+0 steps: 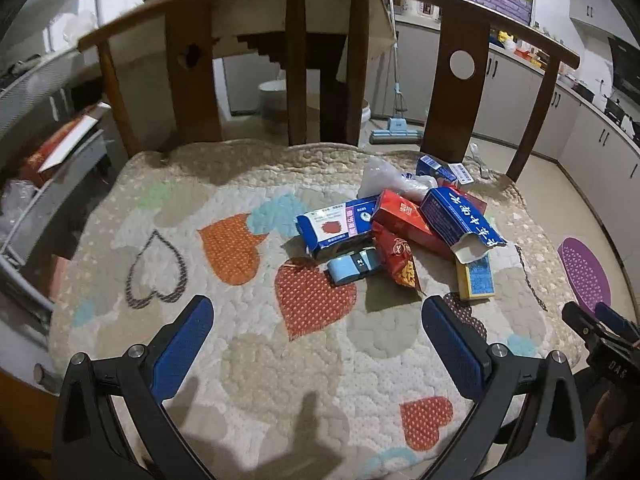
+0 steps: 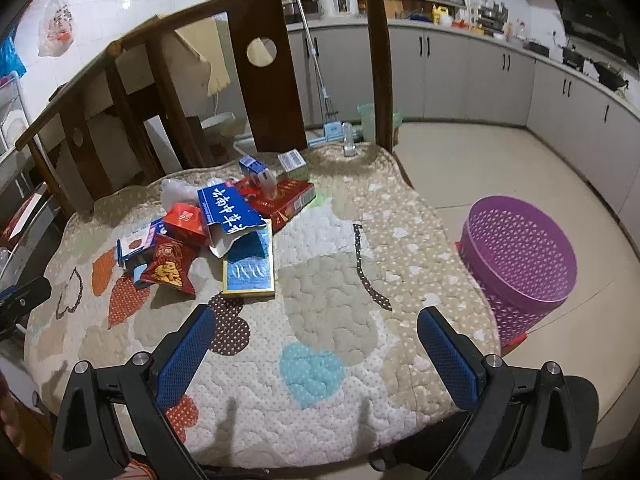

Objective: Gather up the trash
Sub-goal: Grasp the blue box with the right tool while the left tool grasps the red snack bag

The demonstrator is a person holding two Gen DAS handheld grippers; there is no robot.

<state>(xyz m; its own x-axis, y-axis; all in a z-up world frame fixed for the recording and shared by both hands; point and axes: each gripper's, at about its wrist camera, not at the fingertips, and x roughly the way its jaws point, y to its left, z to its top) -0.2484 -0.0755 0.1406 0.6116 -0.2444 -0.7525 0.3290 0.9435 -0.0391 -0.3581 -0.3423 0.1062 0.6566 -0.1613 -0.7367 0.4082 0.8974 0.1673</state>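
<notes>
My left gripper (image 1: 316,344) and right gripper (image 2: 316,354), both with blue dimpled pads, hang wide apart and empty over a bumpy quilted cushion (image 2: 328,300) patched with dotted hearts. On its far side, below dark wooden chair backs (image 1: 454,92), lies the trash pile (image 1: 400,224): glossy blue and red cartons, a crinkled snack bag (image 2: 170,266), clear plastic. A purple perforated basket (image 2: 520,264) stands on the tiled kitchen floor to the right.
</notes>
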